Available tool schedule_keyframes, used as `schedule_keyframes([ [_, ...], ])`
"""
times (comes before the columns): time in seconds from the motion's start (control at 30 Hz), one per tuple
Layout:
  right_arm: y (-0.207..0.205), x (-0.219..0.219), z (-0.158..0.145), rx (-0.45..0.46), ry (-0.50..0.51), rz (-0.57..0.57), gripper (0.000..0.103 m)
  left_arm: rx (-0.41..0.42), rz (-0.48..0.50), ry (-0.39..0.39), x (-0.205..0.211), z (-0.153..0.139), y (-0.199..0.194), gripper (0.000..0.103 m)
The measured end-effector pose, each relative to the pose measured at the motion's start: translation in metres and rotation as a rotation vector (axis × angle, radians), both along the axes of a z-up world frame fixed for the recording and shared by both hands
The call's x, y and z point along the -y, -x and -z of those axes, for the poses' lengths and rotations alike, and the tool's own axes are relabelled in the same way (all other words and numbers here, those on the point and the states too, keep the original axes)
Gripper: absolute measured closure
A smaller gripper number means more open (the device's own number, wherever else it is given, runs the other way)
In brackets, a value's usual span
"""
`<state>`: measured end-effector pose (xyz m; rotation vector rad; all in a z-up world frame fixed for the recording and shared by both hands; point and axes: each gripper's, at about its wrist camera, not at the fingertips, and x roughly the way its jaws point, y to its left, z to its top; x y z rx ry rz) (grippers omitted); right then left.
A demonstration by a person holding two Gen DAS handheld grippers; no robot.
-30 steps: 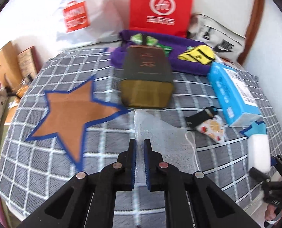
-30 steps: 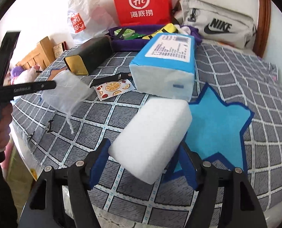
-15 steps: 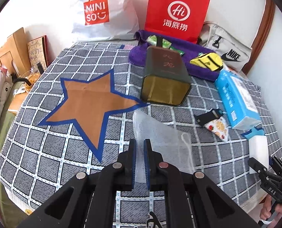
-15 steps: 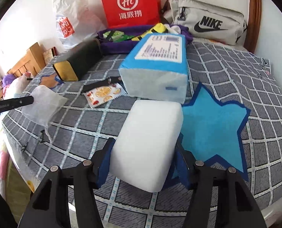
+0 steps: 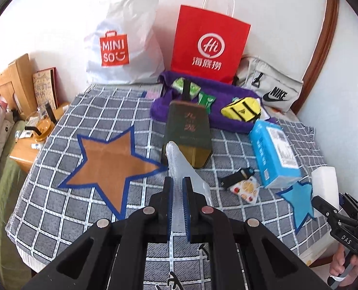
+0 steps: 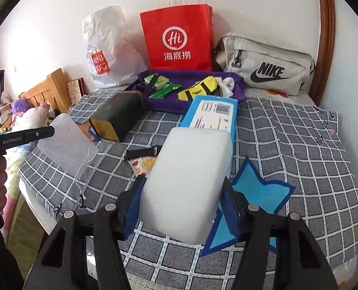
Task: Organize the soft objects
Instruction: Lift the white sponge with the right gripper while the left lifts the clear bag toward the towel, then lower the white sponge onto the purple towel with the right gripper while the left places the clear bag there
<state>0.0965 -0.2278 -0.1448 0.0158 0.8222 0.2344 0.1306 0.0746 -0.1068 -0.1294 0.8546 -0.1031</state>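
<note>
Bedding in grey with a white grid, the checked cover [image 5: 58, 207] spreads under everything and carries two star patches: a large brown star [image 5: 108, 166] edged in blue on the left-wrist view's left, and a smaller blue star [image 6: 258, 193] near the front edge. At the back, against the wall, stand a white plastic bag [image 5: 125, 41], a red paper bag [image 5: 207, 46] and a grey pouch [image 6: 265, 65]. In front of them lies a purple towel [image 5: 229, 120] bearing green packets and a yellow pouch [image 5: 241, 110]. A dark box [image 5: 188, 133] with a gold end lies mid-cover, and a blue tissue pack [image 5: 273, 154] lies between the towel and the blue star.

The white sponge block [image 6: 188, 186] sits raised off the cover, above the blue star's edge, clamped by its long sides in the right gripper [image 6: 181, 203]. Those jaws stand about half spread, and both blue pads press into the foam. In the left-wrist view the same block rises from that gripper at the right edge.

The white mesh bag [image 5: 176, 169] hangs clear of the cover beside the brown star's point. The left gripper [image 5: 177, 205] has pinched it, fingers almost together, with only the thin fabric between the pads. In the right-wrist view the bag [image 6: 65, 145] droops flat from the fingertips, its drawstring dangling.

A small fruit-print sachet [image 5: 245, 189] and a black strap [image 5: 234, 178] lie on the cover between the dark box and the tissue pack.
</note>
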Motion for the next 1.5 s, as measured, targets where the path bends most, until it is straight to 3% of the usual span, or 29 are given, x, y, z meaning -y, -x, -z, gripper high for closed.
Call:
schedule_keyframes([
  [0.57,-0.042,0.009,-0.048,0.056,-0.041,-0.021,0.044,0.05,0.016,0.002,0.017,-0.046,-0.035,0.095],
  [1.5,-0.152,0.013,-0.087,0.079,-0.069,-0.023,0.043,0.054,0.011,-0.001,0.035,-0.079,-0.122,0.095],
])
